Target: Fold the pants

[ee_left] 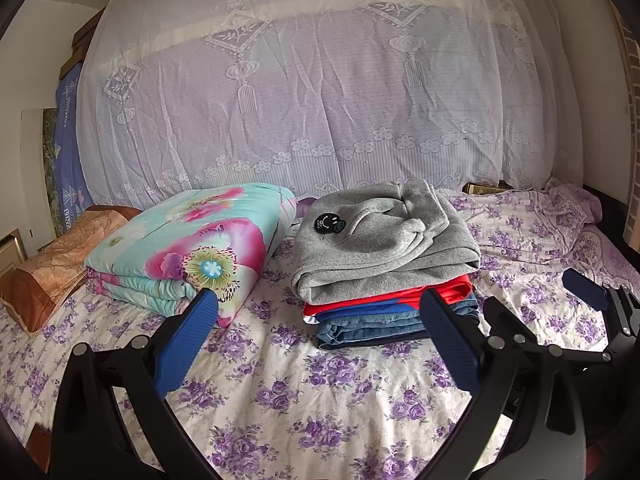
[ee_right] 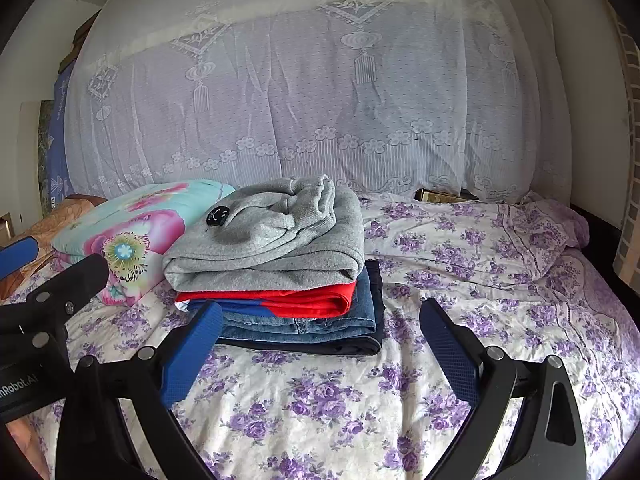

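Pants: no loose pair is in view. The only candidates sit in the stack at mid-bed: grey fleece garment with a black smiley patch on top, red-and-blue layer under it, folded denim below that, and a dark layer at the bottom. Whether the grey piece is pants or a top cannot be told from these views.

Left gripper: jaws spread wide, nothing between the blue pads, hovering over bare sheet just short of the stack's near edge. Right gripper: same, wide open and empty, its left pad in front of the stack's near-left corner.

Judgement: you are between items. Either the stack is finished work, or the next garment has to come from it or from out of frame.

Next move calls for: picking one layer only. If you take the grey top piece, pinch its near folded edge with both tongs, well apart, and lift clear before spreading it on the open flowered sheet to the right.

Surroundings: folded floral quilt left of the stack, brown pillow beyond it, lace curtain behind.
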Motion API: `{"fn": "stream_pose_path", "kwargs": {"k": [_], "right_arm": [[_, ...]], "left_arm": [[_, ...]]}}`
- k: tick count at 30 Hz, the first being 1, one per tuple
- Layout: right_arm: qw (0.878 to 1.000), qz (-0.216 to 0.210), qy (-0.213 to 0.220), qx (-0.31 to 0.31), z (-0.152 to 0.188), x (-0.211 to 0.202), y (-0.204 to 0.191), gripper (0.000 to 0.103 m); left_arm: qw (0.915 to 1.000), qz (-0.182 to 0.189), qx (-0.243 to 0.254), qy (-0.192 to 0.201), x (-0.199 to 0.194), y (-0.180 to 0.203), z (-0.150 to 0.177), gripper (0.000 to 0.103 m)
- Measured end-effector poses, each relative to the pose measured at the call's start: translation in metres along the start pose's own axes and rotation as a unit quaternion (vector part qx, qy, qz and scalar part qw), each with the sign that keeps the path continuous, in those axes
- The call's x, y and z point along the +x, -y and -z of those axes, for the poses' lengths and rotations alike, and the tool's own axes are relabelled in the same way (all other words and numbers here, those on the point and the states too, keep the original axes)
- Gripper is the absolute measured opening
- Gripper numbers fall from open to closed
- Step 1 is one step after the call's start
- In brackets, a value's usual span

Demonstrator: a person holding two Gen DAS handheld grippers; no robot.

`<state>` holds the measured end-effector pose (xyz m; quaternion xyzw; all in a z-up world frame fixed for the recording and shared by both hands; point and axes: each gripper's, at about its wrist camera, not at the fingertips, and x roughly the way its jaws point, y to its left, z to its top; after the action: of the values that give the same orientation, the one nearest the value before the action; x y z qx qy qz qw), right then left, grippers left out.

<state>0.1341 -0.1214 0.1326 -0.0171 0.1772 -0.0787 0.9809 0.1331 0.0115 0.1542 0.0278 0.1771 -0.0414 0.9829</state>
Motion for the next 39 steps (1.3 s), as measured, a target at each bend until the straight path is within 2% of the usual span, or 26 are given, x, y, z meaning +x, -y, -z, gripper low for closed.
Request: {"fn": "stream_pose_path", "kwargs": {"k": [39], "right_arm": [[1.000,-0.003,-0.002,0.000,0.0013,0.0014,-0.0011,0.099]], "left_arm": [[1.0000,0.000,0.002,-0.002,0.0003,0.0005,-0.0002,0.098]]}}
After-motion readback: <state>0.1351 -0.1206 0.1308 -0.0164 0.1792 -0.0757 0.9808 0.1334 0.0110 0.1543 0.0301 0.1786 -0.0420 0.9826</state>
